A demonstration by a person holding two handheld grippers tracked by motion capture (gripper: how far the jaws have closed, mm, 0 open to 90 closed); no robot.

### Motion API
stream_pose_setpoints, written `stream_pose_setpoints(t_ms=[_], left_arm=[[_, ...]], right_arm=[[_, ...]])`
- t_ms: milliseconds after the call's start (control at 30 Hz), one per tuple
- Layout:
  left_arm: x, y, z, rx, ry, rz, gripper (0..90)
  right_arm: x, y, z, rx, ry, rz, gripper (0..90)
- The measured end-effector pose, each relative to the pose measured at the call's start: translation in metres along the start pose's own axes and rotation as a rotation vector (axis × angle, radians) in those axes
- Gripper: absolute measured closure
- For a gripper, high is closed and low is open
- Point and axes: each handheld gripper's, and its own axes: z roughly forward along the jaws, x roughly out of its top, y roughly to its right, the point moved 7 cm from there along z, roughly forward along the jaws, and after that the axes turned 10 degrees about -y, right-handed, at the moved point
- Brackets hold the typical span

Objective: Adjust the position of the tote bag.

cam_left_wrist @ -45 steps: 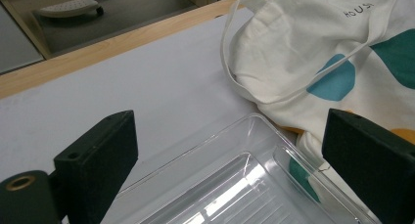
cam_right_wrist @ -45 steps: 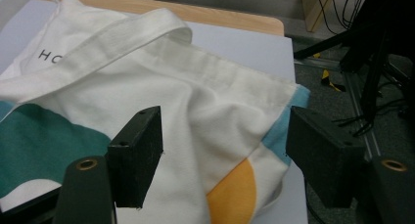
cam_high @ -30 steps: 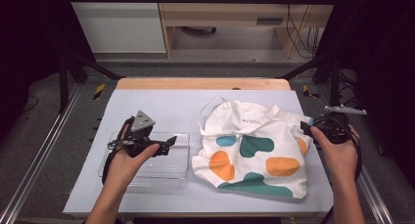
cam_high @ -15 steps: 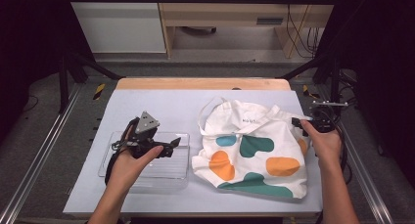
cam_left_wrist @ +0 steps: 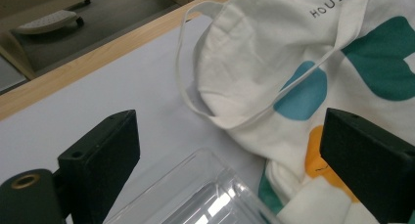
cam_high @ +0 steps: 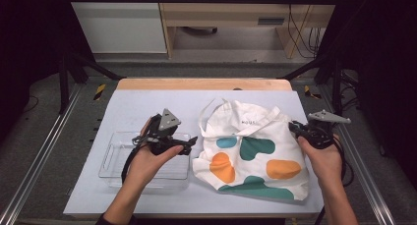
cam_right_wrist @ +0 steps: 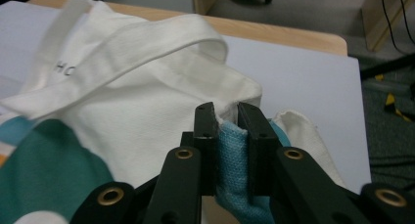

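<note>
Two grippers at work on one table [cam_high: 147, 104], grey-topped with a wooden far edge. Tote bag [cam_high: 251, 151] lies flat at the table's 3 o'clock half: white cloth, teal and orange blobs, one blue blob, small dark lettering near the top. Handles loop out at its 11 o'clock corner onto the bare tabletop.

Right gripper [cam_high: 295, 128] sits at the bag's 3 o'clock edge, held in the right hand [cam_high: 319, 158]. In the right gripper view its jaws stand close together, clamped on a fold of the bag's cloth [cam_right_wrist: 230, 150], blue and white fabric bunched between them. A bag handle [cam_right_wrist: 147, 43] arches beyond the jaws at 11 o'clock.

Left gripper [cam_high: 189, 144] rests in the left hand [cam_high: 147, 161], pointing toward 3 o'clock, tips just beside the bag's 9 o'clock edge. Jaws are wide apart in the left gripper view, holding nothing; bag cloth [cam_left_wrist: 293, 62] and a thin handle loop [cam_left_wrist: 188, 72] lie between and beyond them.

Clear plastic tray [cam_high: 114, 158] sits on the table at 9 o'clock of the bag, under the left hand. Its rim [cam_left_wrist: 205, 190] shows low between the left jaws, near the bag's edge; whether they touch, cannot tell.
</note>
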Motion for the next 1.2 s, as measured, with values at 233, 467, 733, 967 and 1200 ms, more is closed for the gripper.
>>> stream_pose_setpoints(t_ms=[233,467,733,967,1200], left_arm=[[0.016,0.027,0.019,-0.025,-0.013,0.055,10.1],[0.019,0.041,0.027,-0.045,-0.018,0.090,11.0],[0.023,0.057,0.035,-0.072,0.000,0.189,18.4],[0.025,0.071,0.050,-0.109,0.000,0.212,22.8],[0.036,0.085,0.069,-0.132,-0.009,0.224,25.4]], right_arm=[[-0.008,-0.044,-0.031,0.104,0.064,-0.105,79.0],[-0.028,-0.070,-0.043,0.132,0.063,-0.183,78.9],[-0.037,-0.079,-0.048,0.183,0.073,-0.206,78.8],[-0.045,-0.090,-0.059,0.204,0.079,-0.248,78.8],[-0.047,-0.095,-0.069,0.221,0.094,-0.271,78.8]])
